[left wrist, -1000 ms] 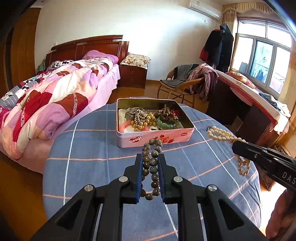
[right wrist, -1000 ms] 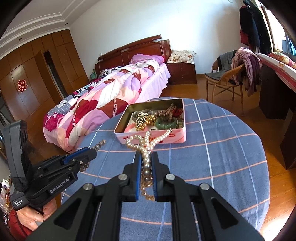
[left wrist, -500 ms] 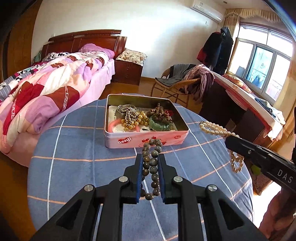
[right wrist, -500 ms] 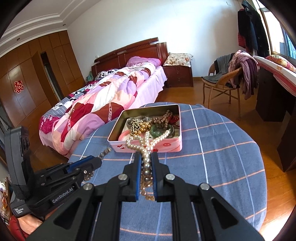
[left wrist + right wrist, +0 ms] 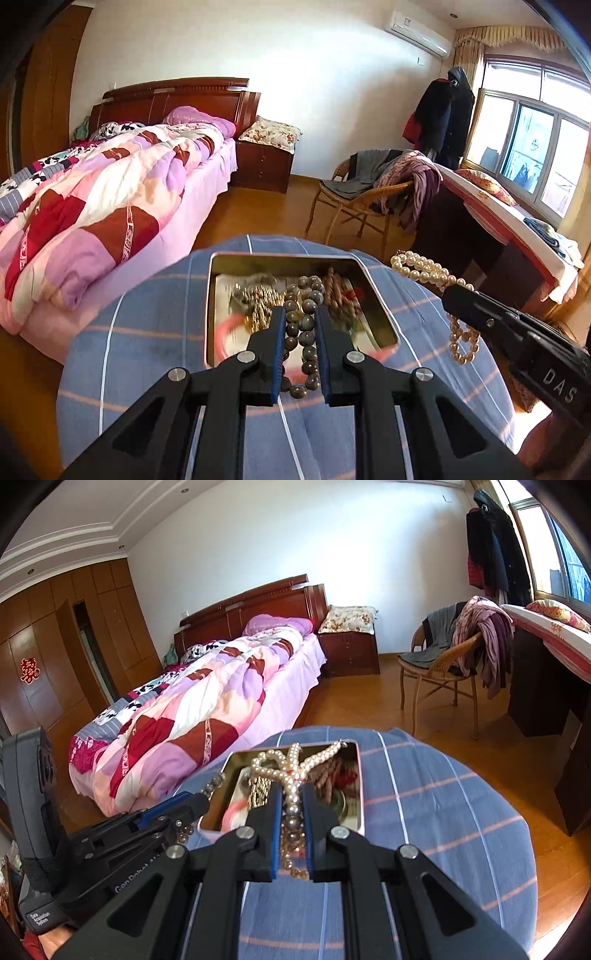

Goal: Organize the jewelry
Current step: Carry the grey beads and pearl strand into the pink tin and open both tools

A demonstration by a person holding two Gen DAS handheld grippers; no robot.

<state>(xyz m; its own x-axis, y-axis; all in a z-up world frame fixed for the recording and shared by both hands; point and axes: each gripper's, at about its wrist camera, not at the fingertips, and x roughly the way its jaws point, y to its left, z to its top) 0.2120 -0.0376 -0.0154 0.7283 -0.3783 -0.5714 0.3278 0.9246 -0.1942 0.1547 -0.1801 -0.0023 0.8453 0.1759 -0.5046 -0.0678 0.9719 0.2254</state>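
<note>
A pink tin box (image 5: 211,295) (image 5: 361,775) stands open on the round table, holding gold beads (image 5: 258,302), a pink bangle (image 5: 227,328) and other jewelry. My left gripper (image 5: 300,314) is shut on a string of dark wooden beads (image 5: 306,325), hanging over the box. My right gripper (image 5: 291,794) is shut on a pearl necklace (image 5: 291,768), its loops dangling over the box's near edge. In the left wrist view the right gripper (image 5: 448,295) shows at the right with the pearl necklace (image 5: 424,269). In the right wrist view the left gripper (image 5: 201,805) comes in from the left.
A blue checked cloth (image 5: 129,332) (image 5: 443,812) covers the table. A bed with a patchwork quilt (image 5: 92,206) lies to the left. Beyond the table stand a wicker chair with clothes (image 5: 369,192) and a dark desk (image 5: 480,229) to its right. A hand (image 5: 546,443) holds the right gripper.
Both grippers have moved forward toward the box, each with its necklace; the bead strings now hang over the tin instead of in front of it.
</note>
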